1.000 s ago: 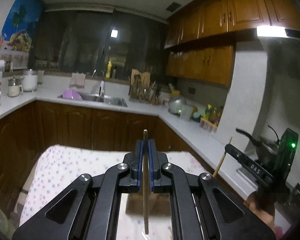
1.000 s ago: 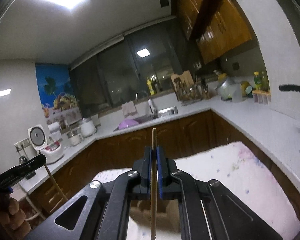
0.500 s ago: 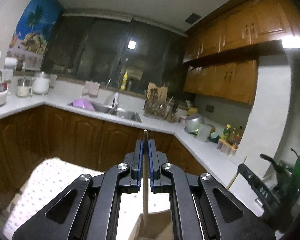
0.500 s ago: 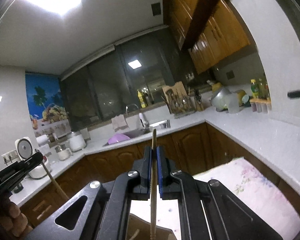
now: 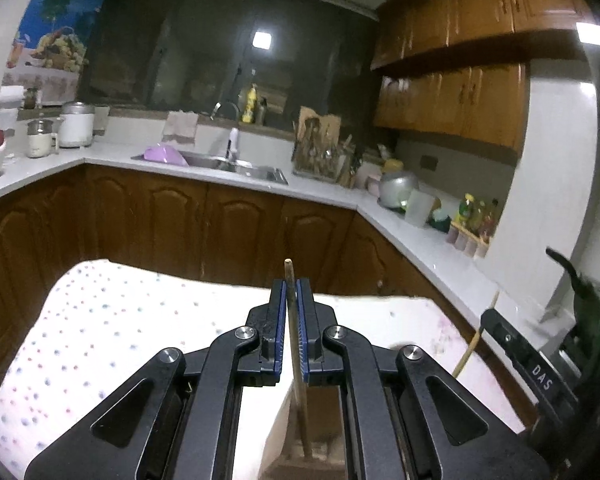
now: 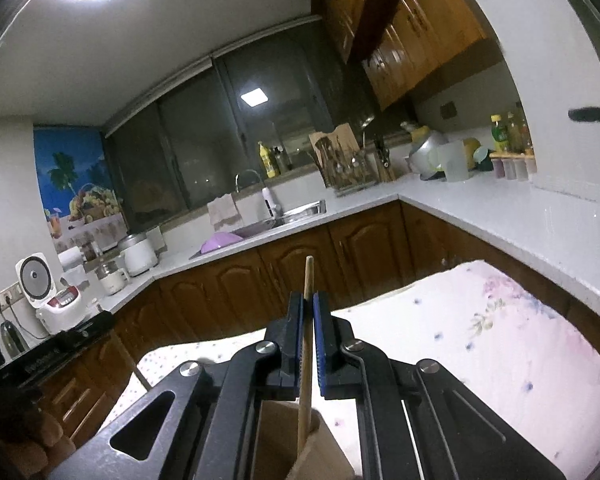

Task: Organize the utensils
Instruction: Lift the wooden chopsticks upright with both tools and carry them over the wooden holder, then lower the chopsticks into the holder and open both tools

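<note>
The left gripper [image 5: 291,320] has its blue-padded jaws drawn in on a single wooden chopstick [image 5: 294,340], though a narrow gap shows along the left pad lower down, so the stick seems to bear mostly on the right one. The chopstick stands nearly upright, its long axis running along the fingers: the blunt top pokes out just past the fingertips and the lower end drops into a brown cardboard box [image 5: 300,452] directly beneath the gripper.

The right gripper [image 6: 307,320] is likewise clamped on one chopstick, a second chopstick [image 6: 306,360], paler in tone. It too is close to vertical, leaning slightly right at the top, with its tip rising above the fingers and its lower part reaching down into the open box [image 6: 296,440]. That makes two chopsticks, one per gripper, and one box.

The box sits on a table covered by a dotted white tablecloth [image 5: 100,328]. In the left view the other gripper [image 5: 540,372] shows at the right edge with its stick slanting below it. Beyond the table, dark wooden cabinets [image 5: 180,220] carry a white countertop [image 5: 320,192] with a sink [image 5: 240,164], a utensil rack [image 5: 320,148] and a rice cooker [image 6: 48,292] on the far left.
</note>
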Demonstrator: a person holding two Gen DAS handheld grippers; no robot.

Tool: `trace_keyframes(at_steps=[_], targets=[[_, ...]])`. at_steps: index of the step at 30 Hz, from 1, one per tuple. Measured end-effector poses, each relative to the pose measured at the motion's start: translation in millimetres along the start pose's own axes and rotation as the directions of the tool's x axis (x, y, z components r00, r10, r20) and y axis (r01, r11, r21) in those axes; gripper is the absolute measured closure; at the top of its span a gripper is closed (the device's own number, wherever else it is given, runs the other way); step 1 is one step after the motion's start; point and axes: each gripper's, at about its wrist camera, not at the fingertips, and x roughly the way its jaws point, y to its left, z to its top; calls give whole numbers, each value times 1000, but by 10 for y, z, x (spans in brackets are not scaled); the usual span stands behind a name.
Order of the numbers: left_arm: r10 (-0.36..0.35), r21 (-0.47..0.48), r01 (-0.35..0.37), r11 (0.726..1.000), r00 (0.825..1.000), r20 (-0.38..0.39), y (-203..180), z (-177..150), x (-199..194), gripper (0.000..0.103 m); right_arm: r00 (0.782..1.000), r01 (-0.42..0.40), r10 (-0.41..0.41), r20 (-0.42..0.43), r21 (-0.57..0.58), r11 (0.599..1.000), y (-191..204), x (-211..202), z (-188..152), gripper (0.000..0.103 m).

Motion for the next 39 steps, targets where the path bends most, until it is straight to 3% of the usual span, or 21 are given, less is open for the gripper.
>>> trace_keyframes(at_steps=[12, 15, 16, 17, 20, 21, 24, 26, 28, 29, 32, 39], targets=[[7, 45, -5, 999, 998, -63, -65, 49, 56, 95, 996, -30, 31, -79, 13, 999, -10, 53, 32, 93], [14, 52, -10, 999, 997, -77, -65, 26, 64, 78, 996, -33, 34, -84, 16, 999, -25, 38, 16, 92], [18, 48, -14, 999, 997, -75, -60, 22, 52, 65, 995, -36, 38, -88, 20, 999, -33, 34, 18, 91], [22, 41, -19, 999, 997, -72, -49, 18, 37, 59, 995, -39, 41, -91, 25, 999, -43, 27, 22, 87], [16, 23, -14, 1000, 997, -76, -24, 4, -16, 59, 994, -43, 47, -96, 43, 998, -81, -4, 39, 64], [17, 24, -15, 1000, 997, -75, -25, -5, -44, 57, 994, -43, 47, -96, 47, 998, -94, -20, 37, 62], [24, 26, -22, 999, 997, -69, -14, -38, -155, 42, 993, -53, 59, -101, 64, 997, -123, -97, 37, 52], [30, 24, -29, 999, 998, -62, 18, -80, -247, 25, 991, -66, 74, -114, 71, 995, -147, -160, 13, 30], [55, 17, -54, 998, 996, -65, 63, -130, -338, 14, 989, -75, 83, -119, 71, 995, -165, -241, -20, 25], [58, 11, -57, 998, 996, -71, 91, -163, -391, 12, 988, -81, 89, -124, 72, 994, -180, -275, -39, 23], [52, -17, -54, 998, 992, -114, 173, -259, -532, 11, 982, -105, 117, -149, 86, 991, -210, -424, -116, 16], [47, -45, -55, 997, 983, -175, 287, -554, -946, 11, 970, -132, 144, -196, 72, 989, -190, -933, -324, 15]])
